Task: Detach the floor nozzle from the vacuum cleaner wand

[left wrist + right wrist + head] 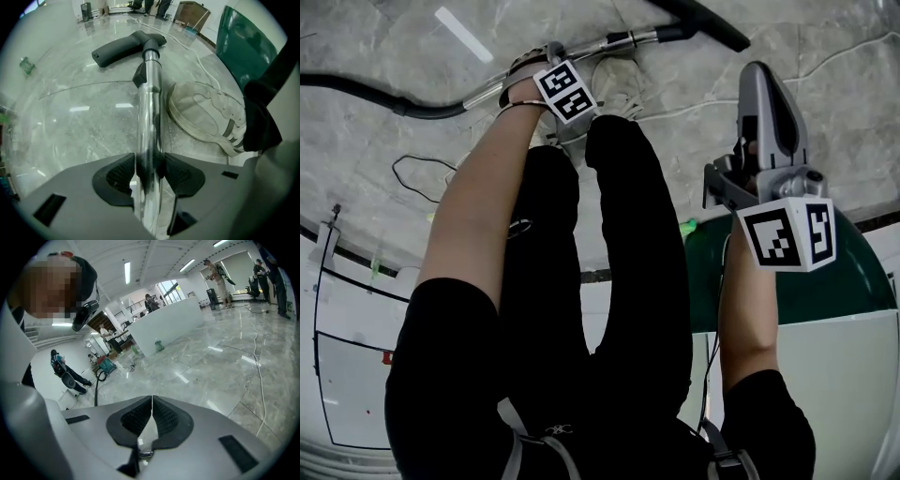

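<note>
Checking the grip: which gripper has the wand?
The left gripper: its fingers clamp the wand; the right gripper is shut on nothing.

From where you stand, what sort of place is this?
Probably a large open-plan office or workshop hall: a wide polished stone floor, long ceiling strip lights, a white partition wall, and people standing about far off.

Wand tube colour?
Shiny chrome silver wand, with a dark grey collar near the nozzle end; clearest in the left gripper view.
</note>
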A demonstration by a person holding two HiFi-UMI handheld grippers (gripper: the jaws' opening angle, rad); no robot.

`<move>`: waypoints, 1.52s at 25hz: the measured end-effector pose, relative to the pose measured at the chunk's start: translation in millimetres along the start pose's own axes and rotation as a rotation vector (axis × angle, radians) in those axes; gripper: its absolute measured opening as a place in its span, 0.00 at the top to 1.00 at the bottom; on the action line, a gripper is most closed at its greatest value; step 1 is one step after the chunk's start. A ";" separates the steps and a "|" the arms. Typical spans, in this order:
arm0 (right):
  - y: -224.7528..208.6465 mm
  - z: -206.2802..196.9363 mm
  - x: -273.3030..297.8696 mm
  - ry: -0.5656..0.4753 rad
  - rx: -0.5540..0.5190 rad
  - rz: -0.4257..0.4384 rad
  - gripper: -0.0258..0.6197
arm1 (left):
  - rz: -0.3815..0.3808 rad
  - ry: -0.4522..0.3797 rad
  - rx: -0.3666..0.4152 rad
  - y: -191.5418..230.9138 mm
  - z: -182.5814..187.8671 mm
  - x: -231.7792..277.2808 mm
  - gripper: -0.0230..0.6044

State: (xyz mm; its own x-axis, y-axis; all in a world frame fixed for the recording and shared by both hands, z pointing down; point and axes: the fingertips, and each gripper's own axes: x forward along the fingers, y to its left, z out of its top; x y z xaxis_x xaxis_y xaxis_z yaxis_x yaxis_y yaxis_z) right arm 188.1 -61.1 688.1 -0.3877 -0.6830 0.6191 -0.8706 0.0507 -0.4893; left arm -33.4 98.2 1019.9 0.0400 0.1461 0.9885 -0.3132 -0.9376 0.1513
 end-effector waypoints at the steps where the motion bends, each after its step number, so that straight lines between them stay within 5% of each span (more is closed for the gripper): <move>1: 0.3 0.2 1.6 0.001 -0.002 0.003 0.94 | 0.021 0.002 -0.004 0.0 -0.6 0.6 0.68; 6: 15.2 10.5 -3.6 0.015 -0.056 0.035 0.94 | 0.012 -0.032 -0.030 -0.4 -2.7 -20.0 0.68; 10: 14.6 7.5 -25.5 0.021 0.015 -0.012 0.90 | 0.023 -0.146 -0.059 13.3 7.2 -81.8 0.68; 13: 15.7 -7.6 -33.7 0.077 0.115 -0.057 0.48 | 0.032 -0.256 -0.075 19.8 23.7 -144.3 0.68; 15: 21.5 -9.2 -34.5 0.078 0.173 -0.065 0.41 | 0.030 -0.326 -0.076 20.4 36.5 -186.6 0.68; 24: 64.9 62.7 -24.3 -0.080 0.350 0.093 0.41 | 0.028 -0.537 0.004 -4.5 56.3 -317.6 0.68; 25: 75.8 65.4 -31.7 -0.087 0.373 0.121 0.51 | 0.017 -0.545 0.003 -12.1 51.5 -326.0 0.68; 26: 84.8 66.9 -38.1 -0.089 0.383 0.132 0.75 | 0.002 -0.548 -0.003 -18.1 46.9 -333.0 0.68; 29: 105.6 68.5 -48.5 -0.082 0.334 0.161 0.76 | -0.015 -0.521 -0.009 -26.0 38.9 -340.8 0.68; 34: 110.0 72.1 -51.3 -0.091 0.277 0.149 0.76 | 0.147 -0.432 0.114 -22.7 57.3 -334.4 0.68; 38: 122.3 79.2 -46.3 -0.077 0.281 0.172 0.76 | 0.188 -0.554 0.069 -13.0 92.4 -359.8 0.69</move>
State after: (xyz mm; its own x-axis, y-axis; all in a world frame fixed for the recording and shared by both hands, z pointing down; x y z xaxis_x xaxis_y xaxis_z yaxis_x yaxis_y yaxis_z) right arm 123.6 -81.1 551.0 -0.4888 -0.7351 0.4697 -0.6726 -0.0253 -0.7396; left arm 43.9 28.7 663.1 0.4855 -0.1942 0.8524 -0.3014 -0.9524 -0.0453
